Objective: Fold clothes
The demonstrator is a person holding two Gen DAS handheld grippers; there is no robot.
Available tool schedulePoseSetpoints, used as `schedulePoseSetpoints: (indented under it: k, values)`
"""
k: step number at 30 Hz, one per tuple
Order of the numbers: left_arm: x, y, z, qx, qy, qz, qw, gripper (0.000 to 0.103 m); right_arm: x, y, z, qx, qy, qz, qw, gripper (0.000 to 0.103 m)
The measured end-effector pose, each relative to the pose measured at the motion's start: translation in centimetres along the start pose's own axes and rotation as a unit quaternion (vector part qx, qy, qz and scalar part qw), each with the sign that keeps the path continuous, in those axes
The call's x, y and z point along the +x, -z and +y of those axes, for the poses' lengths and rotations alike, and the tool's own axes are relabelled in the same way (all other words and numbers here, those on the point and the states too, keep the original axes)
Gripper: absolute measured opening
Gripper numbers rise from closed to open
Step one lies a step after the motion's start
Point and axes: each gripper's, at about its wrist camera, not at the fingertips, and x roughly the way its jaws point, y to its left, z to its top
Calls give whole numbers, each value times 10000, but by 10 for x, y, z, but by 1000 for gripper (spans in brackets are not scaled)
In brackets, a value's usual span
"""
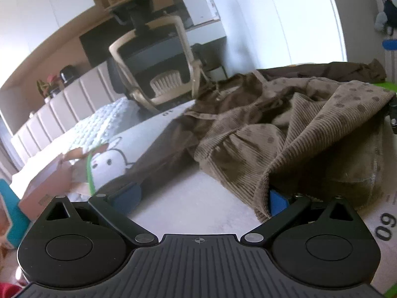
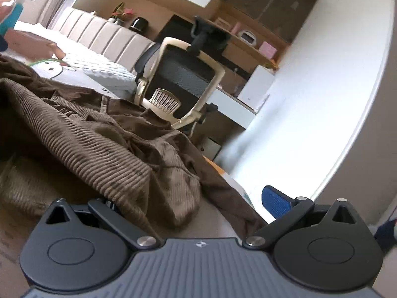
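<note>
— Bedroom, was it? An office chair (image 1: 158, 74) stood beyond the table (image 1: 188, 193), a padded headboard (image 2: 104, 34) behind.

— Yes. On that table lay a brown corduroy garment (image 1: 285, 124), crumpled, its bulk between the two tools.

— And the tongs?

— Both spread wide. The left gripper (image 1: 201, 198) had cloth draped over its right finger only; the pile lay to its right. The right gripper (image 2: 196, 203) had corduroy over its left finger, and seemed nearer the heap.
</note>
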Motion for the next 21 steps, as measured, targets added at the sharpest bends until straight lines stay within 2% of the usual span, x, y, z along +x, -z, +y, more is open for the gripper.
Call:
schedulePoseSetpoints:
  k: [2, 6, 8, 11, 12, 14, 16, 17, 19, 21]
  values:
    - [-1, 0, -3, 24, 29, -3, 10000, 103, -6, -3, -9, 389, -186, 34, 9991, 103]
    - [-4, 0, -10, -55, 326, 17, 9995, 103, 4, -7, -19, 969, -1033, 396, 9891, 103]
    - [-5, 3, -17, -57, 594, 60, 9982, 103, 10, -5, -8, 714, -887, 439, 9925, 103]
    - [2, 15, -37, 348, 719, 248, 9965, 103, 7, -5, -6, 364, -216, 175, 9989, 103]
    - [3, 19, -41, 552, 647, 295, 9959, 103, 3, -9, -15, 433, -59, 21, 9990, 103]
    - [-2, 16, -24, 649, 48, 113, 9978, 103, -6, -17, -29, 473, 280, -300, 9980, 103]
    - [-8, 13, -6, 743, -552, -69, 9957, 103, -13, -22, -36, 320, 532, -540, 9966, 103]
    - [-13, 7, 10, 542, -782, -153, 9953, 103, -12, -21, -35, 215, 511, -542, 9970, 103]
    - [-24, -2, 37, 123, -945, -303, 9950, 103, -6, -13, -26, 22, 413, -366, 9985, 103]
    - [-28, -3, 44, 95, -1173, -387, 9923, 103, 3, -2, -14, -245, 363, -85, 9990, 103]
